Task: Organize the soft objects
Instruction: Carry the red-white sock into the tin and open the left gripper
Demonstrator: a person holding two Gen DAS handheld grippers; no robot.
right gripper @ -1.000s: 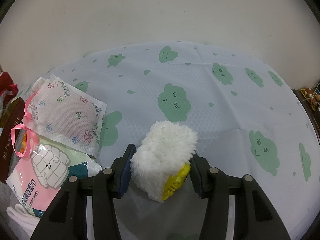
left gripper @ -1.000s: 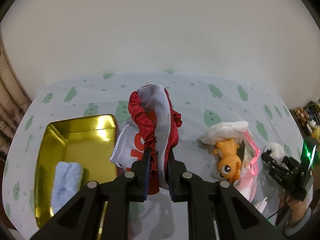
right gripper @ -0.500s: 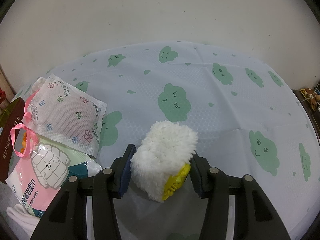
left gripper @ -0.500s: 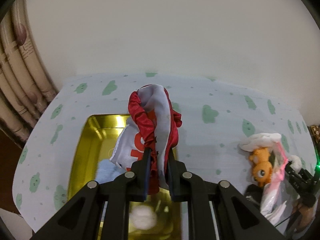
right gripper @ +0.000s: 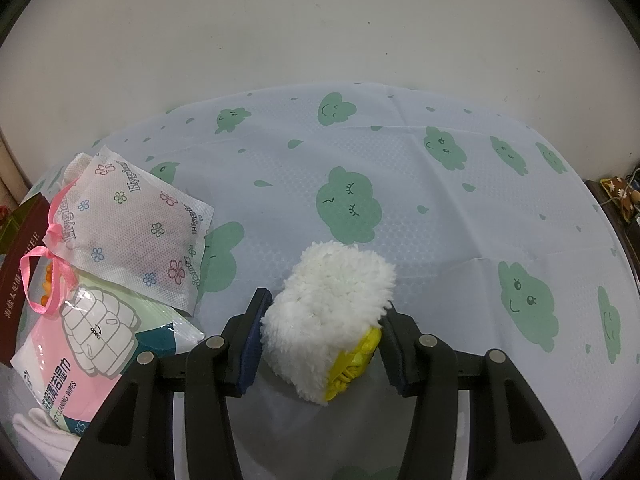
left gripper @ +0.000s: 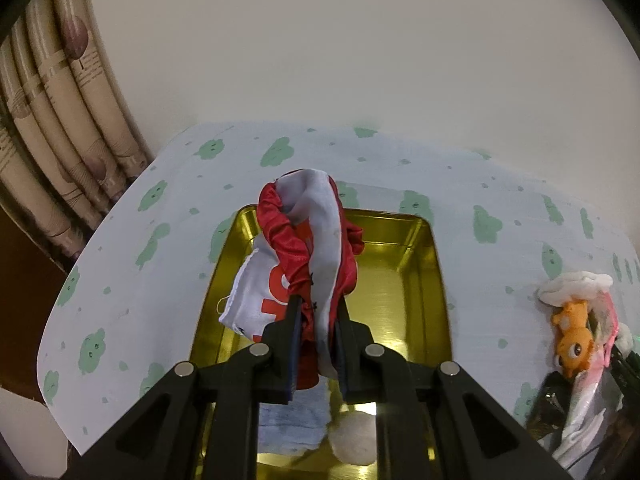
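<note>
My left gripper [left gripper: 316, 320] is shut on a red and white satin cloth [left gripper: 308, 248] and holds it above a gold metal tray [left gripper: 416, 280]. In the tray lie a light blue towel [left gripper: 292, 424] and a white fluffy ball [left gripper: 354, 438]. My right gripper [right gripper: 324, 320] is shut on a white fluffy pad with a yellow underside [right gripper: 328, 312], low over the cloud-print tablecloth [right gripper: 440, 200].
An orange plush toy [left gripper: 572, 336] lies right of the tray with a pink and white pouch [left gripper: 600, 320]. In the right wrist view a flower-print sachet [right gripper: 128, 224], a pack of wet wipes [right gripper: 84, 344] and a dark red box [right gripper: 20, 272] lie at the left. Curtains [left gripper: 52, 120] hang at the far left.
My left gripper has carried the red and white cloth leftward, from beside the tray to over it. The right gripper and its fluffy pad have not moved.
</note>
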